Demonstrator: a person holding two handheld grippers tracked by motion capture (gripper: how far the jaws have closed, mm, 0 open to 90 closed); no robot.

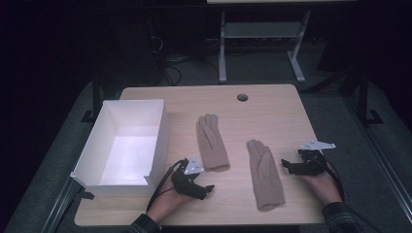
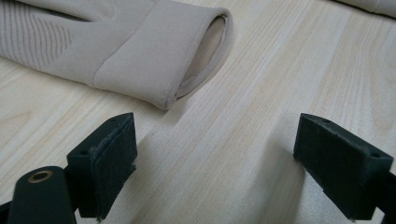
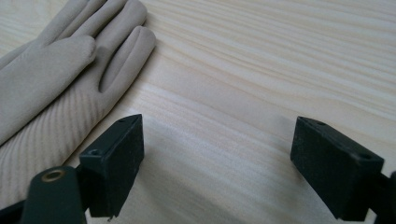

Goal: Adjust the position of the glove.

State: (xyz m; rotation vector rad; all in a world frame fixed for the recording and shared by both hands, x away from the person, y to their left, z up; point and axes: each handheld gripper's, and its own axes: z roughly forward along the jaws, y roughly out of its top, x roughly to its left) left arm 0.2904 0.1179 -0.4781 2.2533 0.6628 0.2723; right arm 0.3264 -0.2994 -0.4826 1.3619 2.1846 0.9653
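Two beige gloves lie flat on the wooden table. The left glove has its fingers pointing away and its cuff towards me; the right glove lies the same way. My left gripper rests just below the left glove's cuff. In the left gripper view that gripper is open over bare wood, with the cuff opening just ahead. My right gripper sits to the right of the right glove. In the right gripper view it is open, with the glove's fingers at the left and nothing between the jaws.
An open white box stands at the table's left side, close to my left hand. A round cable hole is near the far edge. Bare wood lies between and beyond the gloves. A desk frame and cables stand on the floor behind.
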